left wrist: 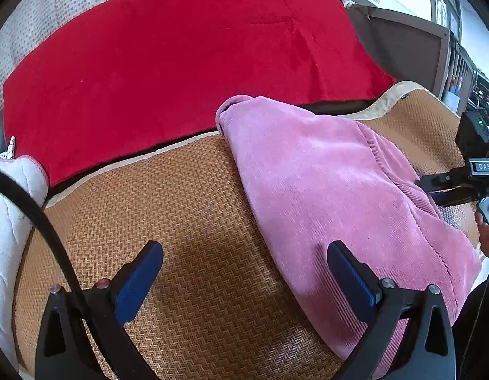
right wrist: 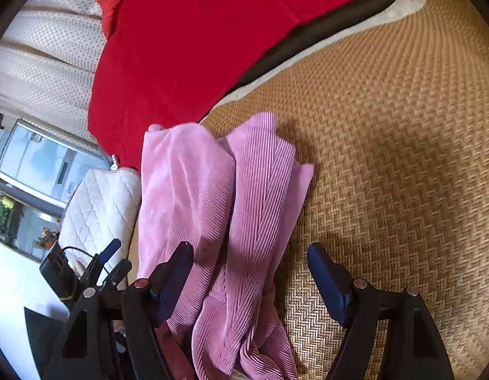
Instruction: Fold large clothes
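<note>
The left claw (left wrist: 244, 272) hung open over the woven mat (left wrist: 187, 209), beside the folded pink garment (left wrist: 323, 183).

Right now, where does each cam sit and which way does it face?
Left wrist: on the open left gripper, looking down at the mat and pink garment; the right gripper and a hand show at the right edge.
Right wrist: on the open right gripper, looking down at the same garment; the left gripper shows at the lower left.
Shared: garment, mat, red blanket, white cushion.
</note>
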`<control>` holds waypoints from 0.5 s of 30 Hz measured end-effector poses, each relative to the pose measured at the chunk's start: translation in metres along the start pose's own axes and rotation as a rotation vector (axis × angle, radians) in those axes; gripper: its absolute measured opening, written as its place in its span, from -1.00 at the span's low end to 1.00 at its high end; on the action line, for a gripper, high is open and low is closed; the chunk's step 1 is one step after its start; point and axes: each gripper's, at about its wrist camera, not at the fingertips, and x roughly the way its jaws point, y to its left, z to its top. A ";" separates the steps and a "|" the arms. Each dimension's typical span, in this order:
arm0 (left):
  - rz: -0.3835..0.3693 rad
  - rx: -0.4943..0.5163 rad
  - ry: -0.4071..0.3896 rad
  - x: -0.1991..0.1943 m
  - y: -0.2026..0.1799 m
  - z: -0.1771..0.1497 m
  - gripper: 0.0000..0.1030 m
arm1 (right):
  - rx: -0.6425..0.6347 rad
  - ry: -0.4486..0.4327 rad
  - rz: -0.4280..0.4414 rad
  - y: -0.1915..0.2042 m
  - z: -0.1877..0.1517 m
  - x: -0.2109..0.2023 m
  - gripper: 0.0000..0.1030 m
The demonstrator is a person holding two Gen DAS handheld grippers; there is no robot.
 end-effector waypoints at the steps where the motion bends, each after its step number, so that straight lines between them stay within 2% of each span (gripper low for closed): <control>1: -0.002 0.002 0.000 0.000 -0.001 0.001 0.99 | 0.003 0.006 0.000 0.000 0.001 0.002 0.50; 7: -0.003 0.024 0.000 0.004 -0.009 0.004 0.99 | 0.002 0.037 0.017 -0.002 0.002 0.013 0.50; 15: -0.021 0.026 0.008 0.006 -0.012 0.005 0.99 | 0.025 0.038 0.075 -0.011 0.001 0.010 0.51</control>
